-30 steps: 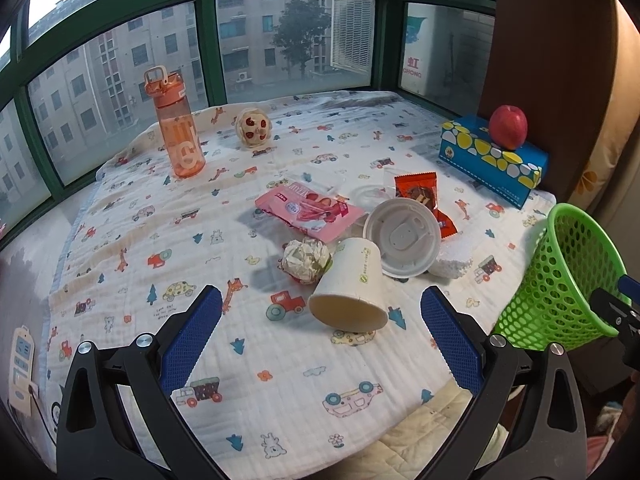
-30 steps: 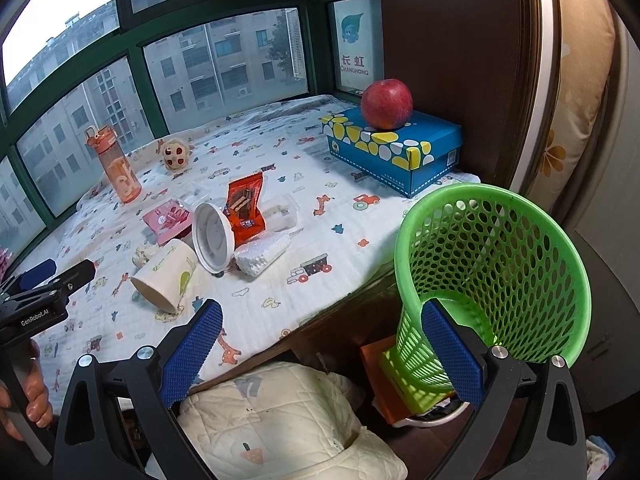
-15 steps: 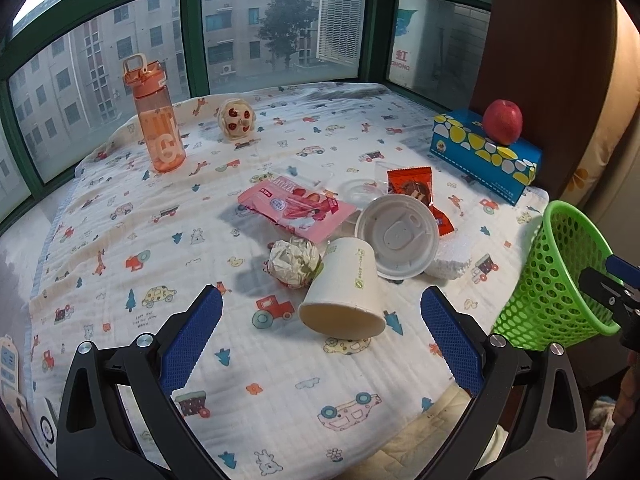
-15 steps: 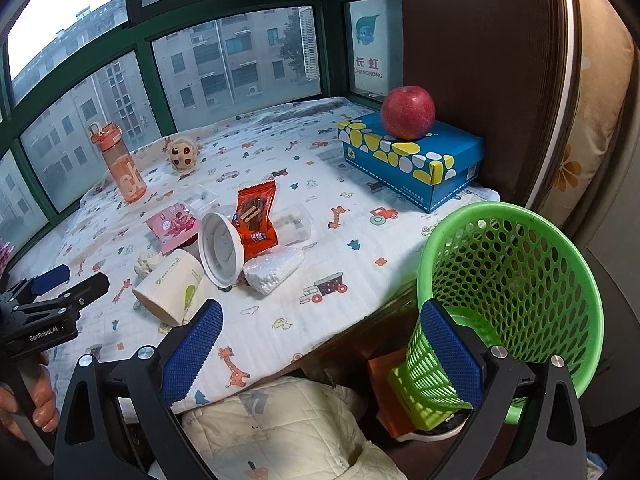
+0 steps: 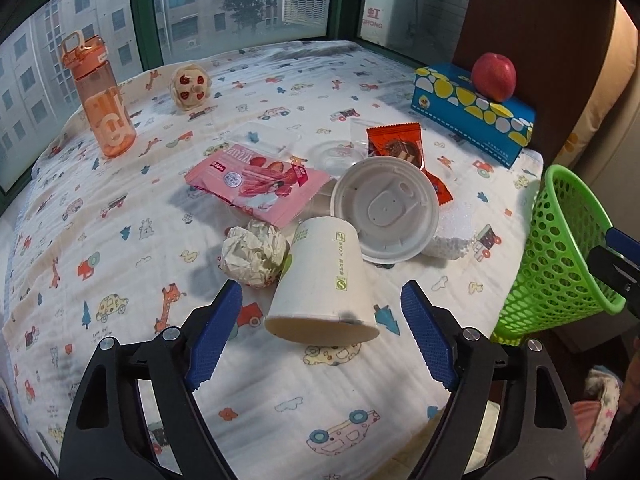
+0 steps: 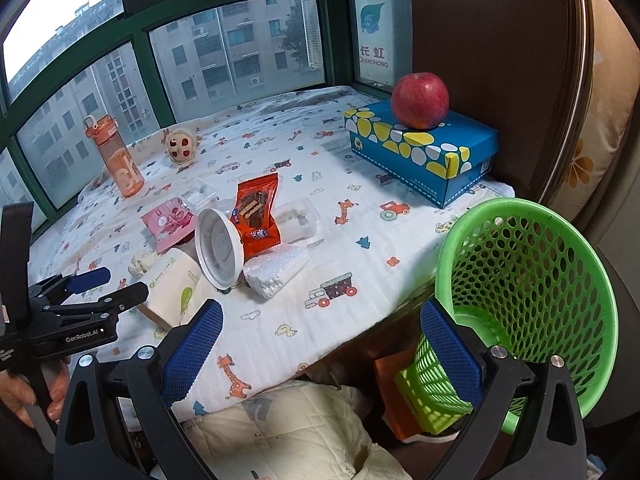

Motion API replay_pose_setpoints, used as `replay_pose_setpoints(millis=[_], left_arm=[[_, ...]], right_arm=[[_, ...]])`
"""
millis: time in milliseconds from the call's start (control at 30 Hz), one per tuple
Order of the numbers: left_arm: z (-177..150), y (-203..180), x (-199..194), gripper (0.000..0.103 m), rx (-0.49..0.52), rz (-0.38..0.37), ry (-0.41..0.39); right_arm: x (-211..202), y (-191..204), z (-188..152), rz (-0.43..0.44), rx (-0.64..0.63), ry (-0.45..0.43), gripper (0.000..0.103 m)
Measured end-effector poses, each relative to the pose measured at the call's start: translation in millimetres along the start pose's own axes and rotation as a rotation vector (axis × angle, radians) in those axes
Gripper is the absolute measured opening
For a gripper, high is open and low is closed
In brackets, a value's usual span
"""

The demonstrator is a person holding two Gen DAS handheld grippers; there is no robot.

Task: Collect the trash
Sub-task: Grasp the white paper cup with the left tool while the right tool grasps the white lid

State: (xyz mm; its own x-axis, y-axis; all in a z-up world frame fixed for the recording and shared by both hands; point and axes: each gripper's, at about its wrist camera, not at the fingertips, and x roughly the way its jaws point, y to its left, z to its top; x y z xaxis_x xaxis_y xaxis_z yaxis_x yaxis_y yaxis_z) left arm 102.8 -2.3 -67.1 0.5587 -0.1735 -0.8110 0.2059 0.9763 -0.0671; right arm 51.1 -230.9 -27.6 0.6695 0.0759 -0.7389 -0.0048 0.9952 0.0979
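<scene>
A cartoon-print sheet (image 5: 120,216) covers the bench by the window. My left gripper (image 5: 322,340) hangs released just before a tipped paper cup (image 5: 324,280), a paper ball (image 5: 254,254) beside it. From the right, my right gripper (image 6: 320,356) is released too, its right finger beside the green basket (image 6: 528,292).

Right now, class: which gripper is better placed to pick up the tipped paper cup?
Left. The left gripper is open, with the paper cup lying just ahead between its fingers. The right gripper frames the green basket.
</scene>
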Motion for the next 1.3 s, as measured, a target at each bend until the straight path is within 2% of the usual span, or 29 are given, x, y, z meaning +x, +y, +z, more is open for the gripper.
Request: replay_pose_setpoints(millis=[233,400,500,700,967,1000,1067,1133,1300], left_arm=[[11,-5,29,0.073,0.057,0.017,0.085],[11,-4,44,0.073,0.064,0.029,0.123],[10,-3,47,0.063,0.051,0.003,0.129],[8,3,33,0.061,0.012,-0.011,0.09],[8,19,-12,0.061,-0.039,-0.053,-0.005],[7,21,-18,0.061,-0.043,-0.054,-0.018],[9,26,-28,0.061,-0.052,-0.051,-0.04],[11,33,-36,0.061,-0.068,-0.046,-0.058],[14,49,-48,0.061,-0.086,-0.023,-0.087]], right_arm=[[6,-3,0,0.003,0.009,0.011,0.096],[9,-4,0,0.004,0.008,0.016,0.096],[11,-4,0,0.006,0.008,0.021,0.096],[15,-1,3,0.01,-0.005,0.02,0.096],[28,16,16,0.061,-0.056,0.016,0.095],[31,18,18,0.068,-0.062,0.017,0.093],[37,24,23,0.094,-0.076,0.023,0.085],[45,28,27,0.114,-0.078,0.038,0.084],[68,40,37,0.17,-0.084,0.07,0.073]])
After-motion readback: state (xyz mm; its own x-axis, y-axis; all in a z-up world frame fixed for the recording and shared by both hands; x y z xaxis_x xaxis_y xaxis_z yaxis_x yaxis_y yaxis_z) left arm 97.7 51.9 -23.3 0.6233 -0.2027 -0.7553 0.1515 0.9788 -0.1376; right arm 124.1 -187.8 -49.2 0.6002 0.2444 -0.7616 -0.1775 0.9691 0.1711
